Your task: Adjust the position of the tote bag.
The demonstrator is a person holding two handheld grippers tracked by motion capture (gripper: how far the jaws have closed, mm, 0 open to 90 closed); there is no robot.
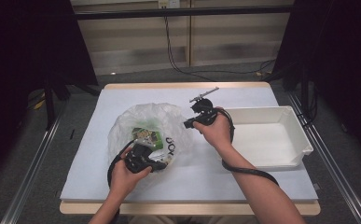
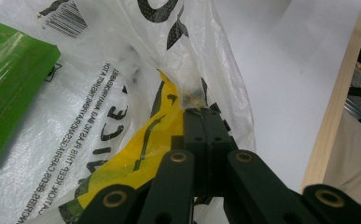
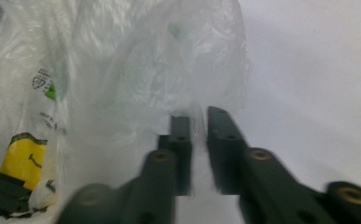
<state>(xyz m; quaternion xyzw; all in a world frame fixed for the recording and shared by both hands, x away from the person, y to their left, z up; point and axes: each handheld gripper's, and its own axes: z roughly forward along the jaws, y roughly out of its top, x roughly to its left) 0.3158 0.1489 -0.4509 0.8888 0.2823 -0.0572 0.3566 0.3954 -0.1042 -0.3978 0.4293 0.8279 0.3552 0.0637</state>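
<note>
A clear plastic bag with black and yellow print lies on the white table cover, left of centre. Inside it is a green box. My left gripper is at the bag's near side. In the left gripper view its jaws are shut on a bunched fold of the bag, with the green box at the left. My right gripper is at the bag's right edge. Its jaws stand narrowly open with thin bag film in the gap; this view is blurred.
A white plastic bin stands on the right part of the table, close behind my right hand. The white cover reaches the wooden front edge. Dark frames and cables stand beyond the table.
</note>
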